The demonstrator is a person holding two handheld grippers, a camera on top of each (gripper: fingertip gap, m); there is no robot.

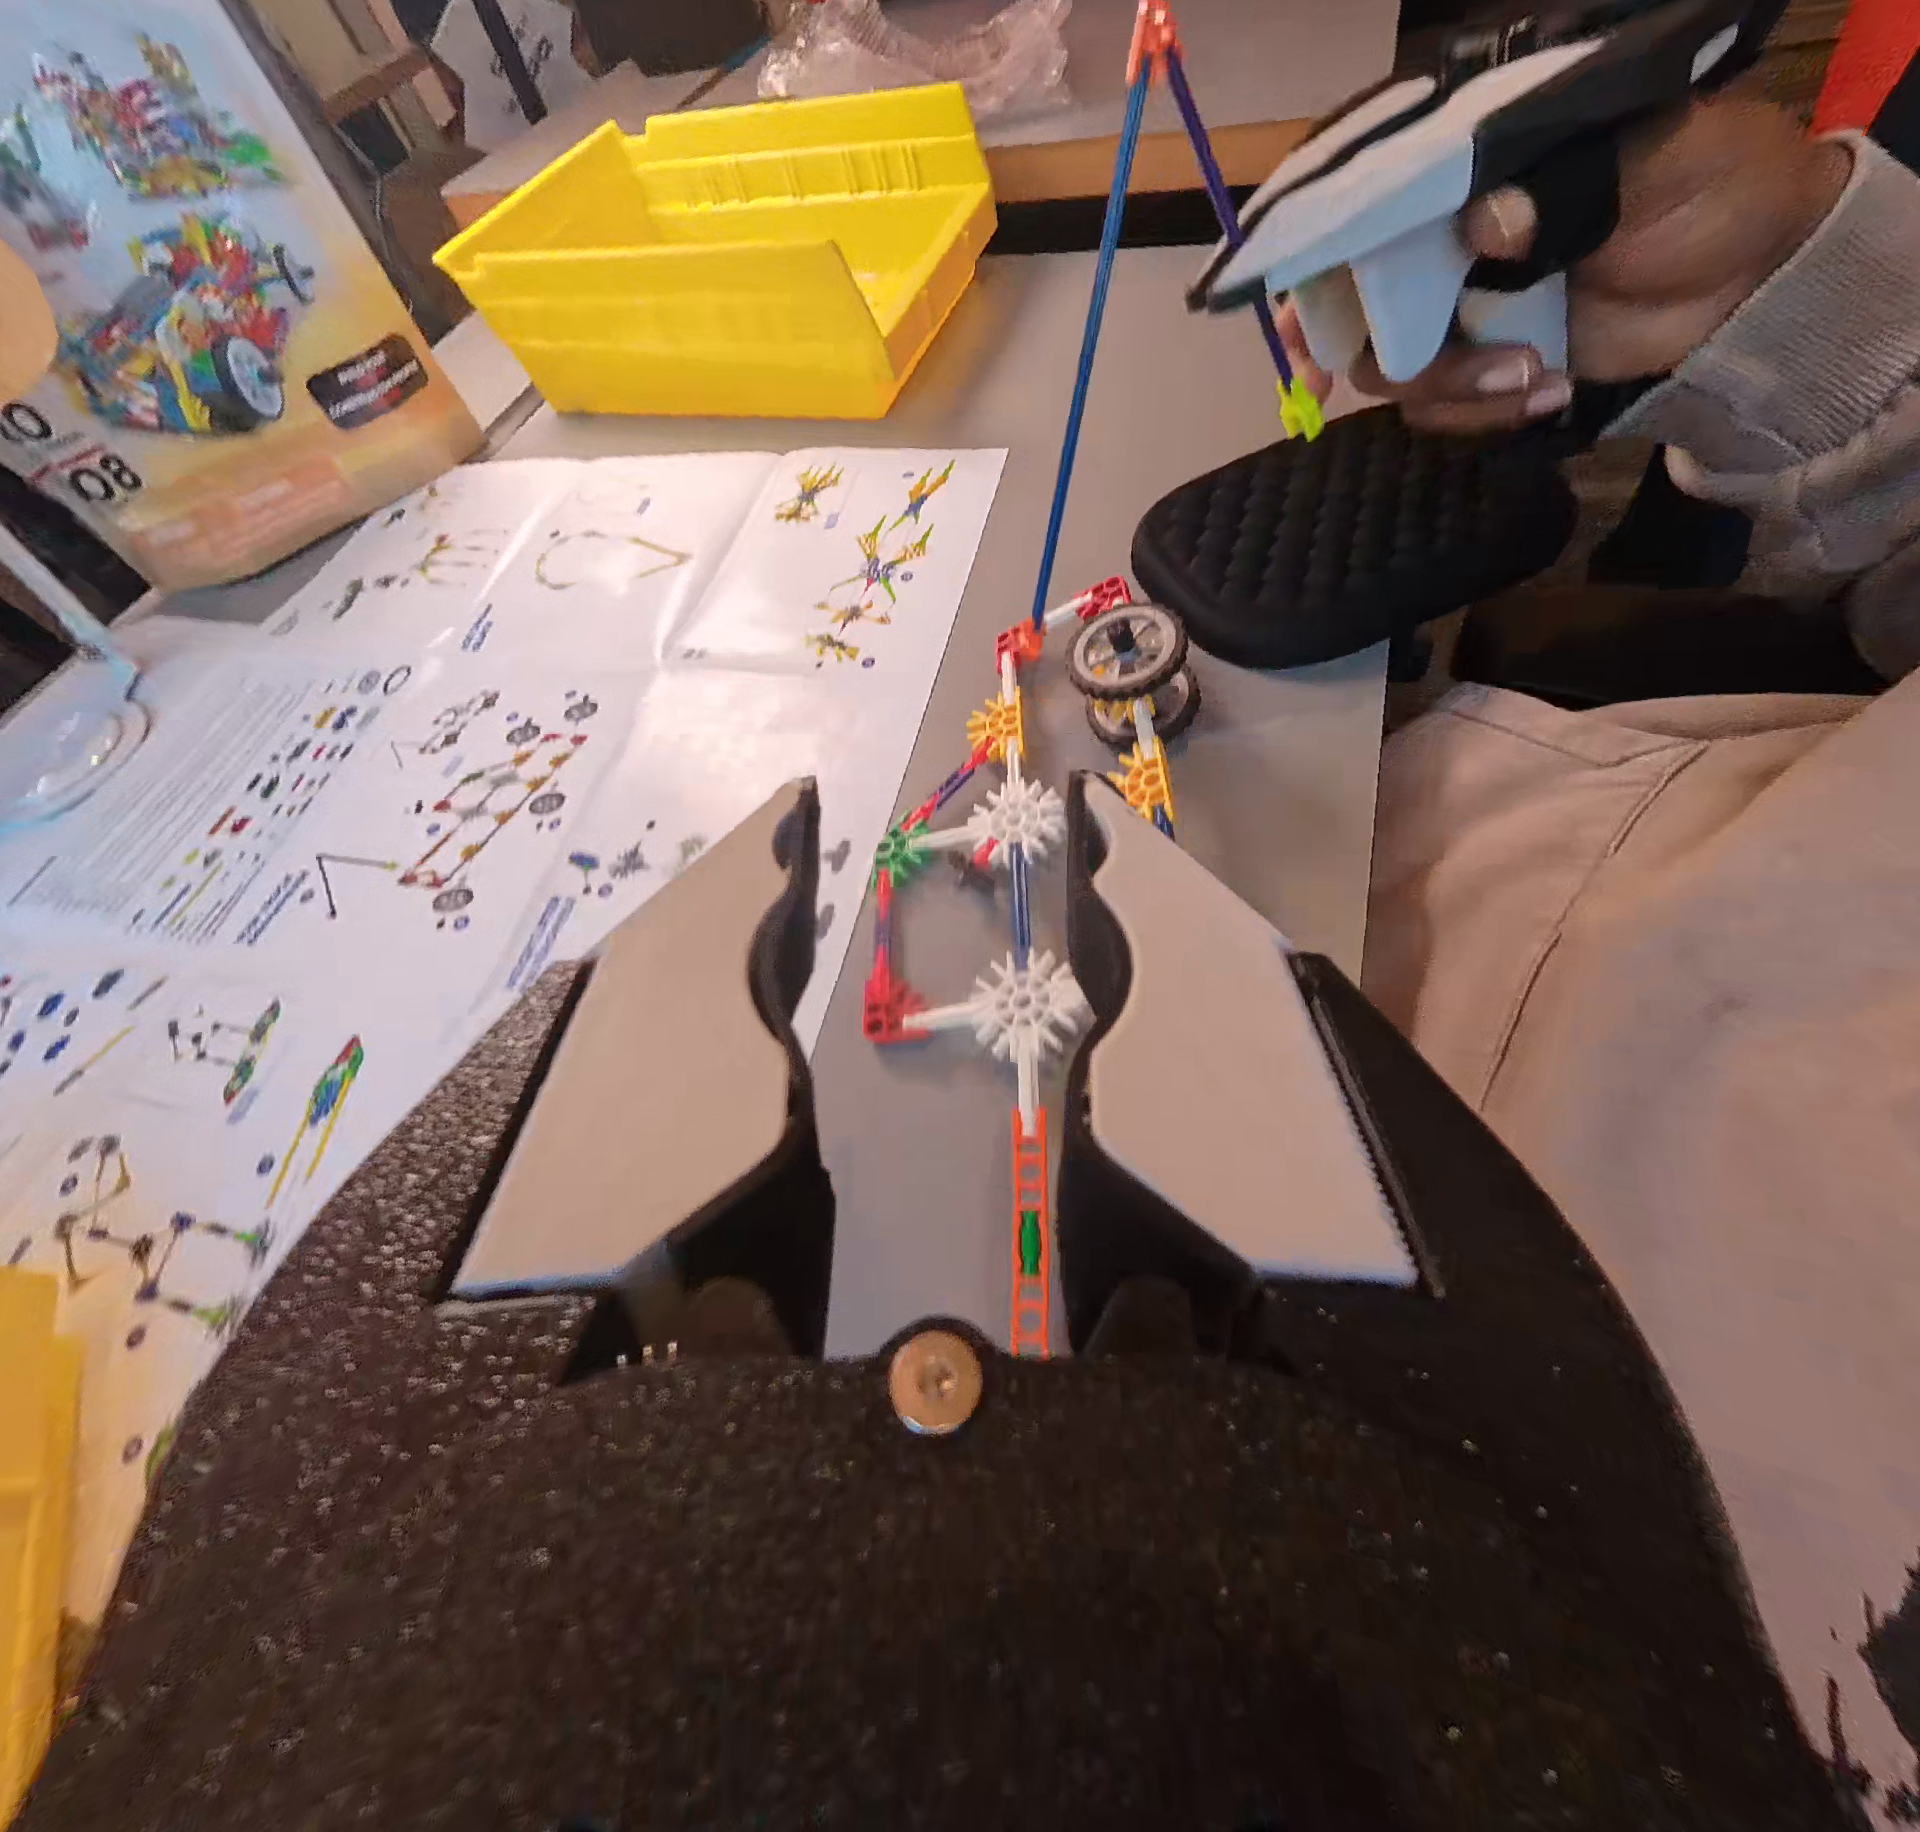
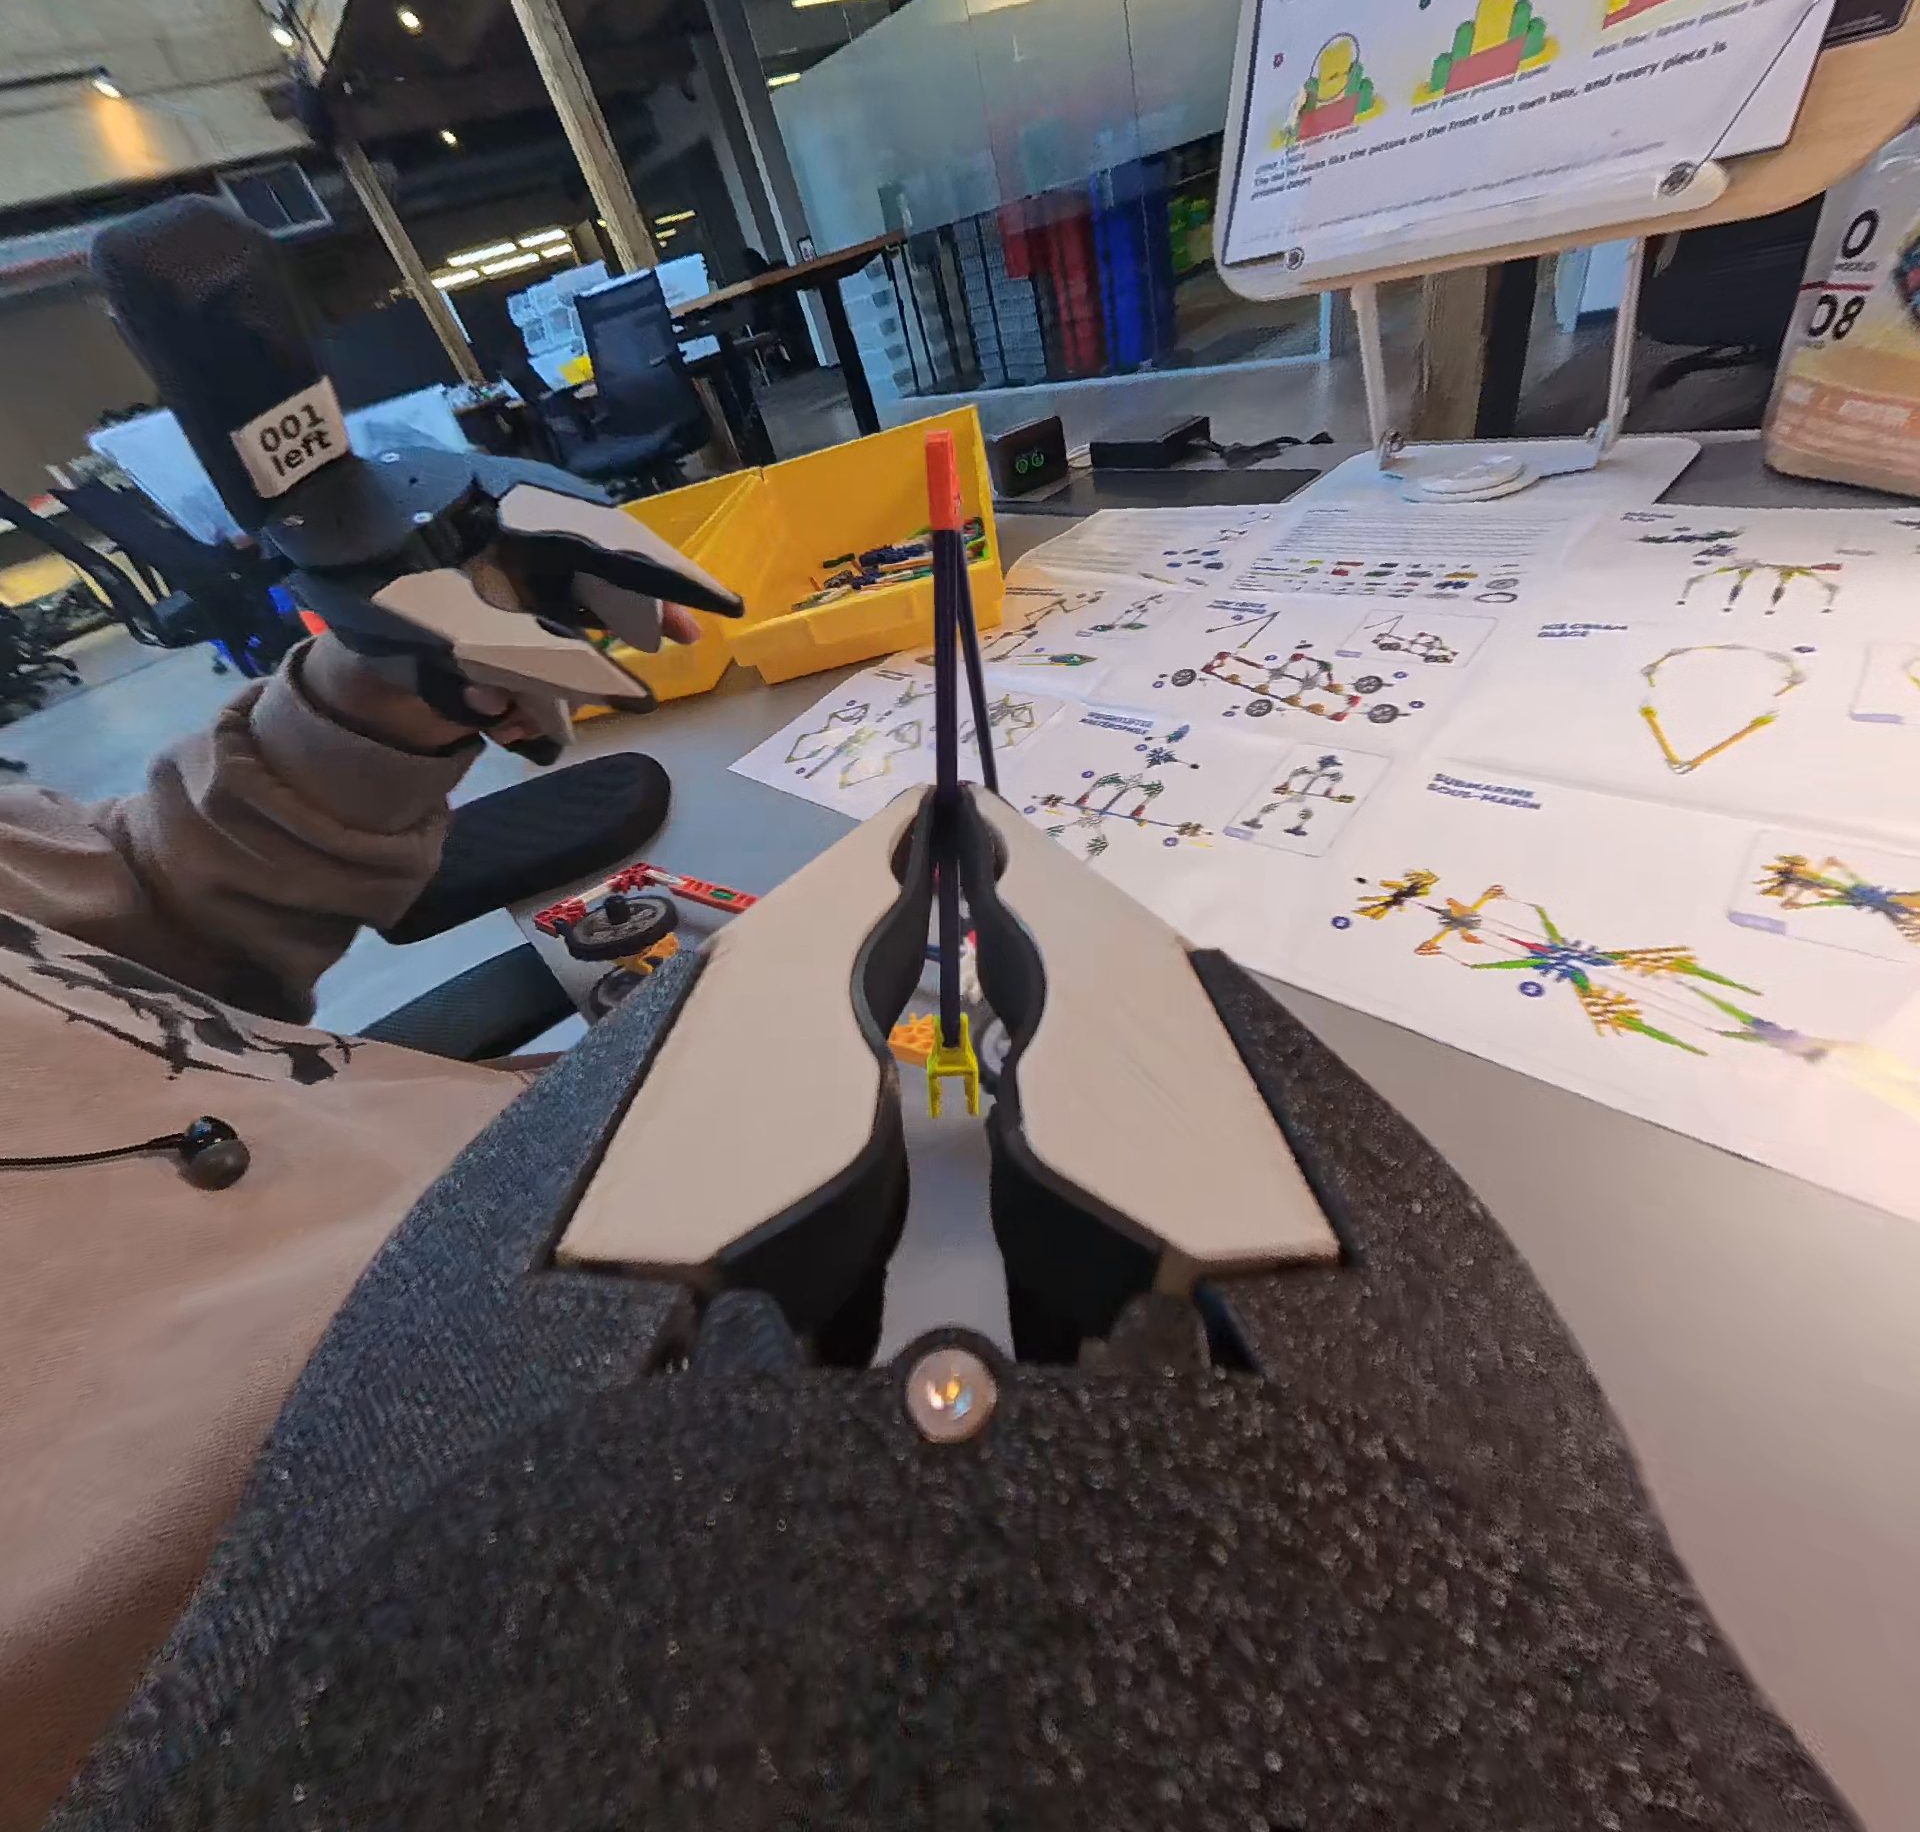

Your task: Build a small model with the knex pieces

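A rod-and-connector toy model (image 1: 1013, 909) lies on the grey table (image 1: 1278, 795), with white snowflake connectors, an orange rod (image 1: 1029, 1252) and small black wheels (image 1: 1127, 650). My left gripper (image 1: 945, 816) is open, its fingers on either side of the model's white connectors. Two long blue rods rise from the model to an orange connector (image 1: 1151, 26). My right gripper (image 2: 951, 803) is shut on one of these rods (image 2: 948, 660), above its yellow-green end clip (image 2: 951, 1065). The right gripper also shows in the left wrist view (image 1: 1351, 328). The left gripper shows in the right wrist view (image 2: 681, 644), open.
A large instruction sheet (image 1: 520, 691) covers the table left of the model. A yellow bin (image 1: 727, 255) with loose parts stands behind it, next to the toy's box (image 1: 187, 255). A black padded armrest (image 1: 1351, 535) sits at the table's right edge. A stand with a printed sheet (image 2: 1507, 68) stands at the back. My right fingertips sit around 15 cm from my left ones.
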